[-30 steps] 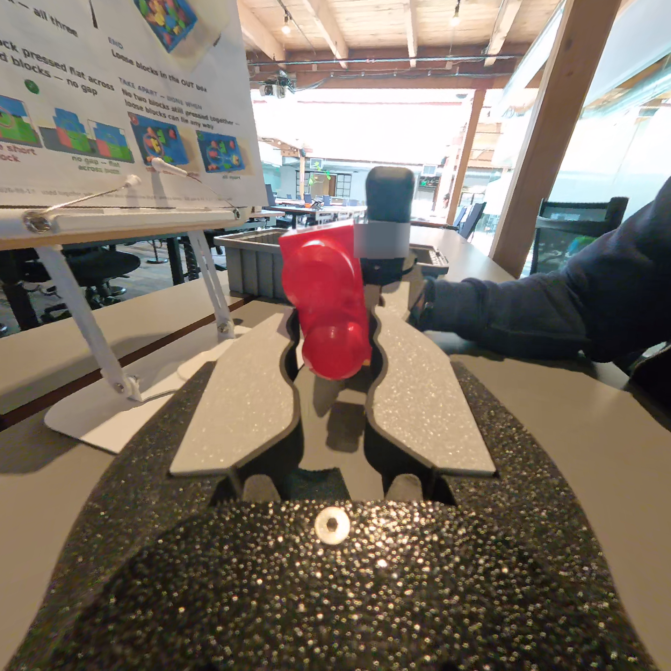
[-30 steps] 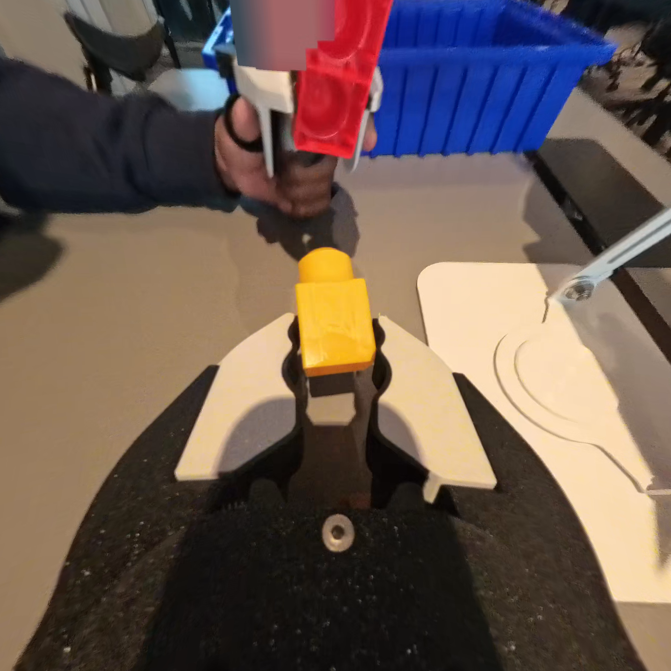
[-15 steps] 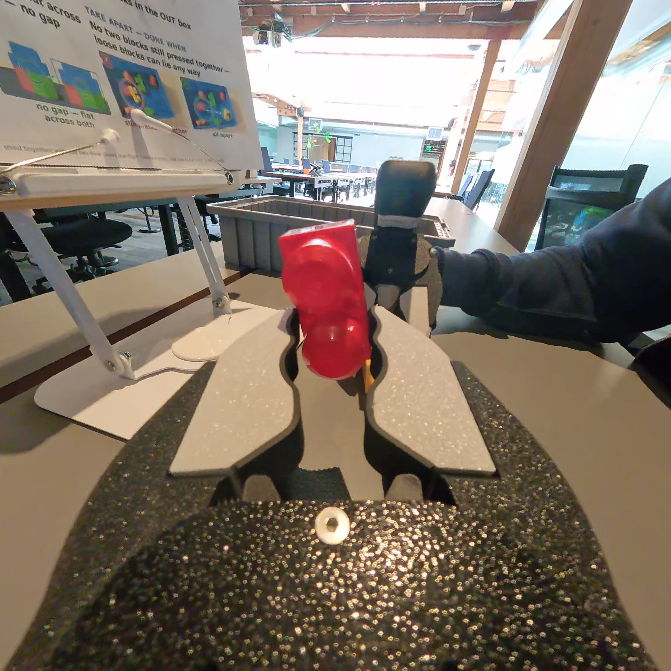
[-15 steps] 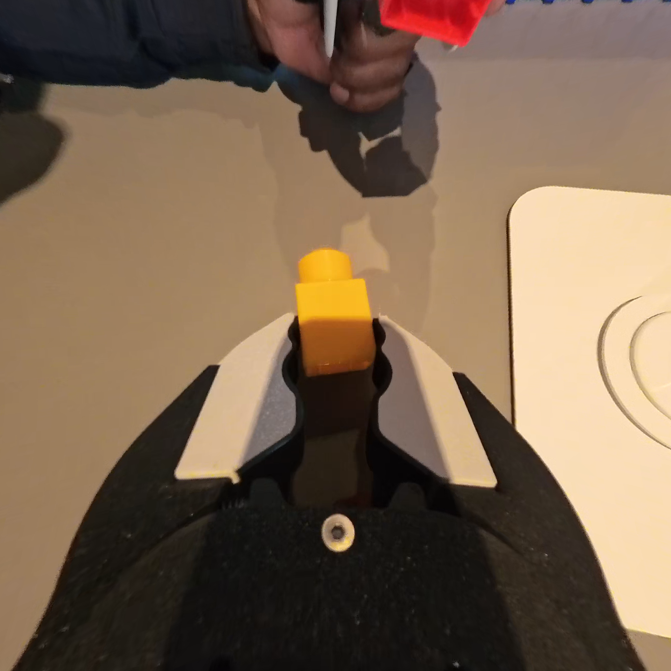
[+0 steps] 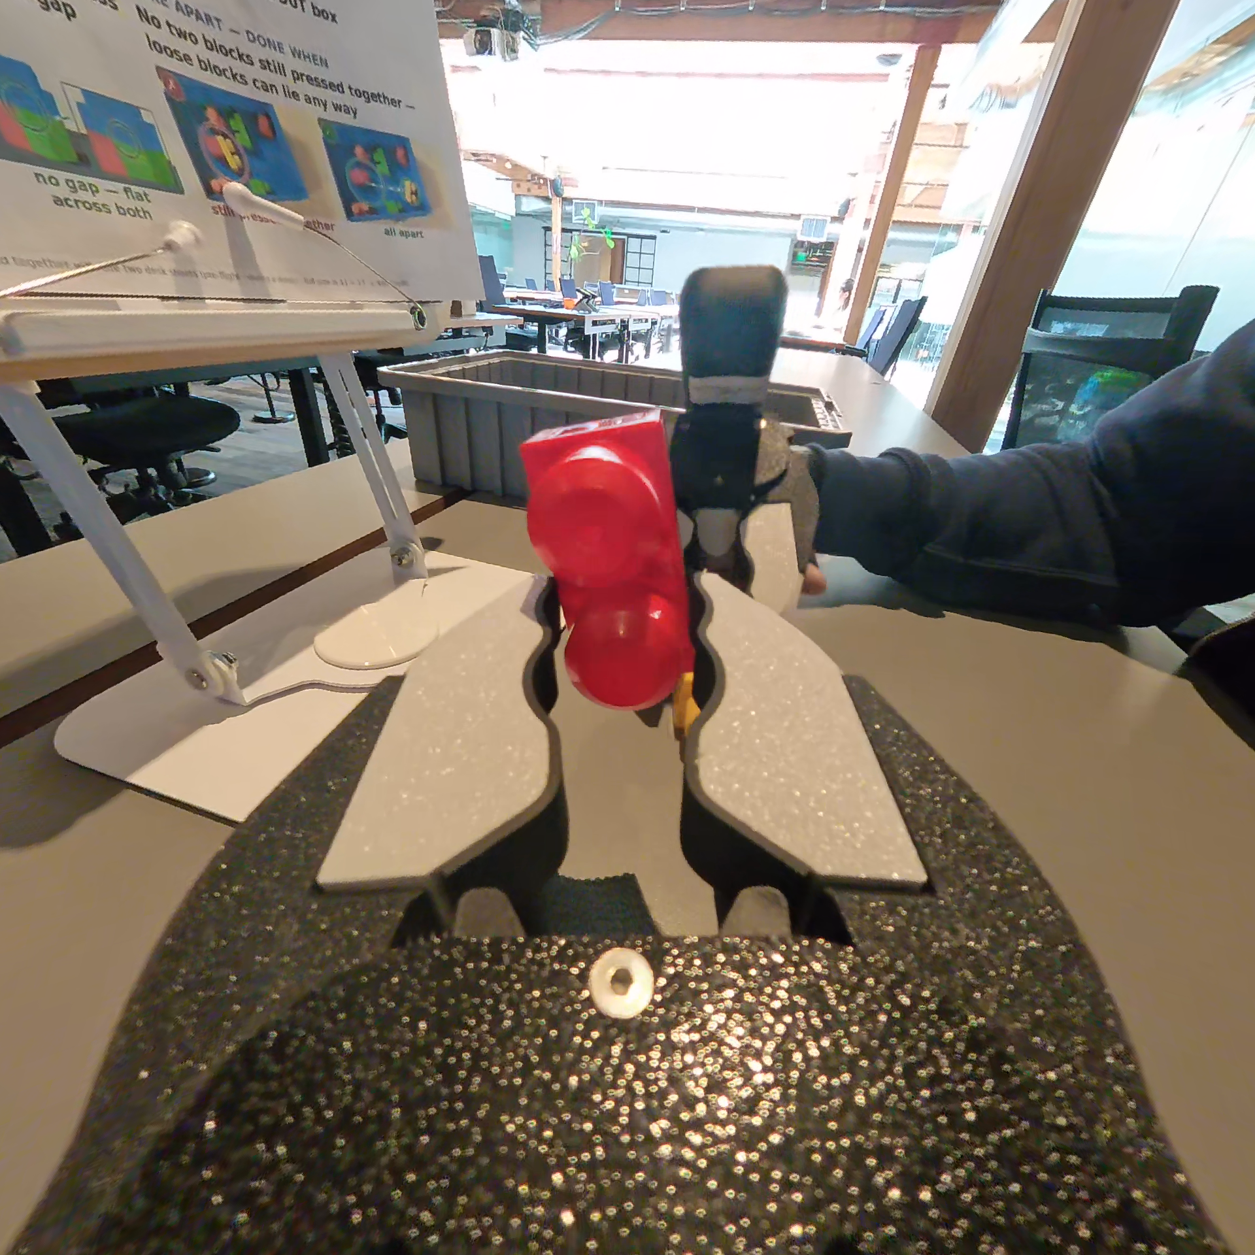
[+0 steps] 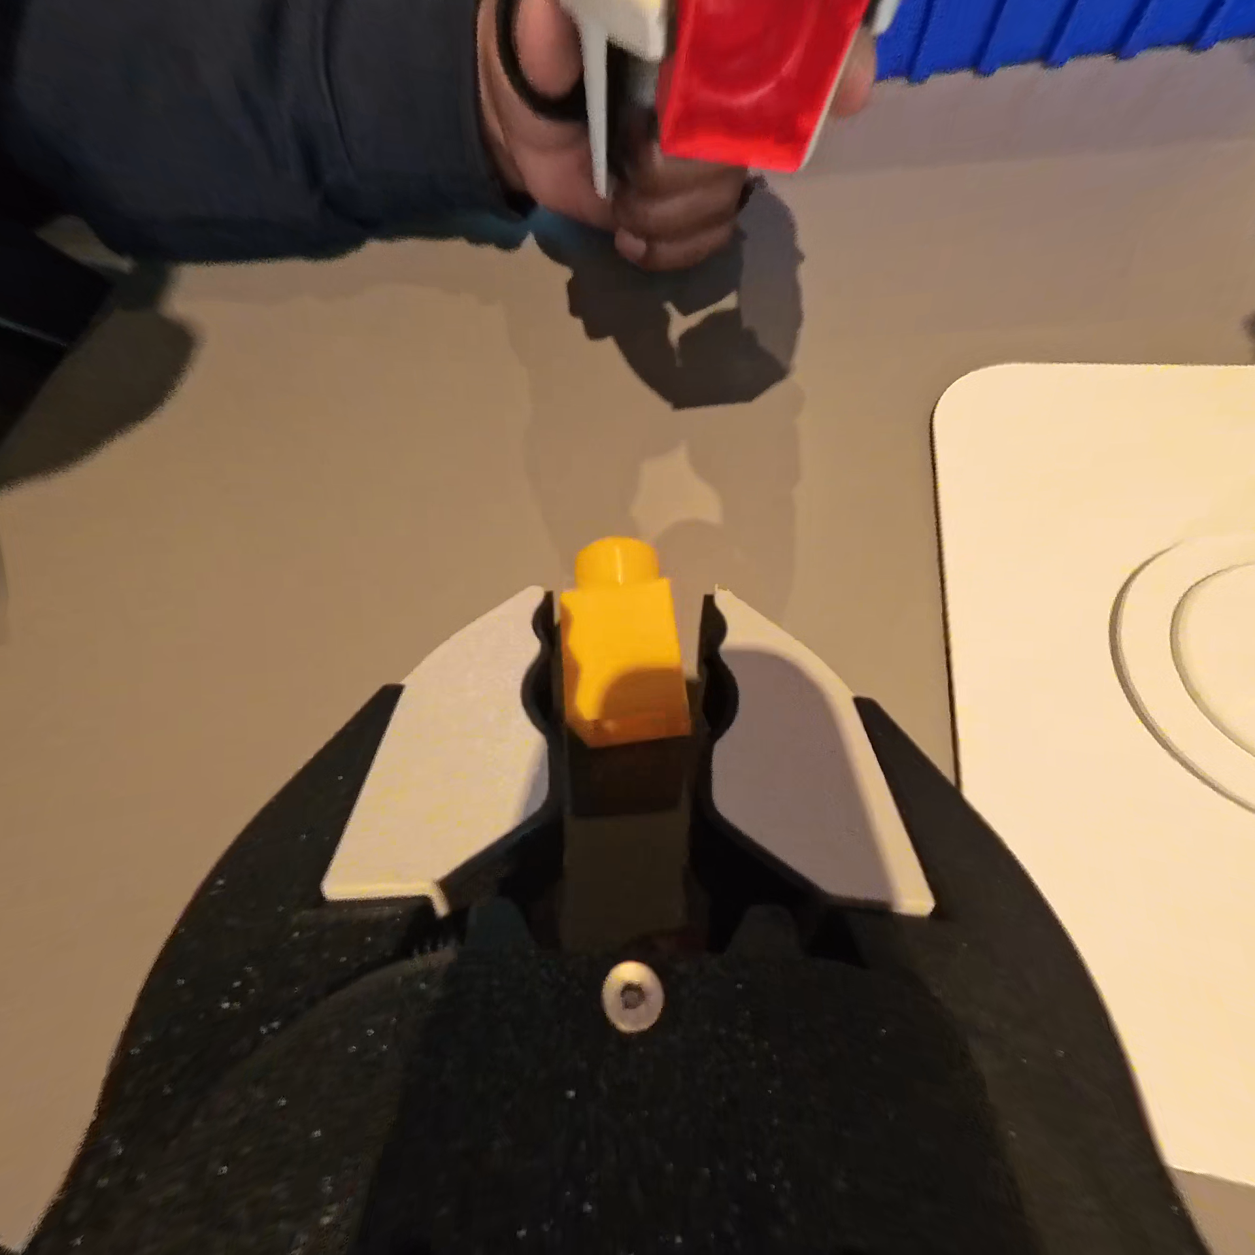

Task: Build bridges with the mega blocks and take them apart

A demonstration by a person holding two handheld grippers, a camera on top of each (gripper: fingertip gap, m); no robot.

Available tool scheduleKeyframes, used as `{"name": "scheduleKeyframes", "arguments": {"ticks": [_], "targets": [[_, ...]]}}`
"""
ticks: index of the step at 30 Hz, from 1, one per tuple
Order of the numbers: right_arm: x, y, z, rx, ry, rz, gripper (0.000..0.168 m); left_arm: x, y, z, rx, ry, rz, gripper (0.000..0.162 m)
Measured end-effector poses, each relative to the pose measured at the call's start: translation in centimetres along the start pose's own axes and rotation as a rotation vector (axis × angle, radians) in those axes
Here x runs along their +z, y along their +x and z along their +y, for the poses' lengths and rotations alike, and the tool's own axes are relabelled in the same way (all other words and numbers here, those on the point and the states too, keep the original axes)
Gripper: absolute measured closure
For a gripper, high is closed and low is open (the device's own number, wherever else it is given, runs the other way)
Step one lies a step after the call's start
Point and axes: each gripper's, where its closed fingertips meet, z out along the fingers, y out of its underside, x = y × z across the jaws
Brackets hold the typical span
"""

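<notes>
The grey desk [image 5: 1019, 747] carries a white document stand [image 5: 204, 733] at one side, a grey bin [image 5: 489, 421] at the far end and a blue bin [image 6: 1086, 41] at the other. A dark-sleeved arm [image 5: 1019, 516] reaches in level from the right, its hand [image 5: 801, 516] fisted round the right tongs' handle. The left tongs [image 5: 621, 631] are clenched on a red two-stud block [image 5: 604, 543] held above the desk, studs facing the camera. The right tongs [image 6: 621, 611] grip a yellow one-stud block [image 6: 621, 652] – stud pointing forward, low over the desk, beneath the red one
</notes>
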Motion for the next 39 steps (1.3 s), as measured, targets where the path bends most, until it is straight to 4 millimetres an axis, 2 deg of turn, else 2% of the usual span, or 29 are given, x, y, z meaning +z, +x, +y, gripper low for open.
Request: {"name": "scheduleKeyframes", "arguments": {"ticks": [7,11,14,17,24,32,36,39], "targets": [[-2.6,1.2,-2.6,0.094,0.262,-0.011,0.105,0.1,0.0,0.1,0.001,-0.008,-0.004,0.126],[-5.4,2.7,-5.4,0.137,0.504,0.044,0.107,0.1,-0.8,1.4,0.032,-0.128,-0.065,0.126],[-6.4,3.2,-7.0,0.056,0.542,0.166,0.108,0.2,-0.6,2.3,0.101,-0.231,-0.087,0.126],[-5.7,3.2,-7.3,-0.033,0.484,0.258,0.108,0.9,0.1,3.0,0.136,-0.286,-0.067,0.126],[-3.1,2.4,-6.9,-0.2,0.286,0.341,0.107,1.7,0.4,6.7,0.235,-0.502,-0.076,0.126],[-1.3,1.9,-5.4,-0.197,0.192,0.289,0.11,1.7,0.7,7.8,0.288,-0.574,-0.061,0.126],[-0.4,1.7,-4.4,-0.21,0.136,0.271,0.122,1.9,1.1,8.2,0.306,-0.6,-0.046,0.126],[0.2,1.5,-3.8,-0.241,0.089,0.273,0.14,1.9,1.2,8.6,0.314,-0.619,-0.038,0.126]]}}
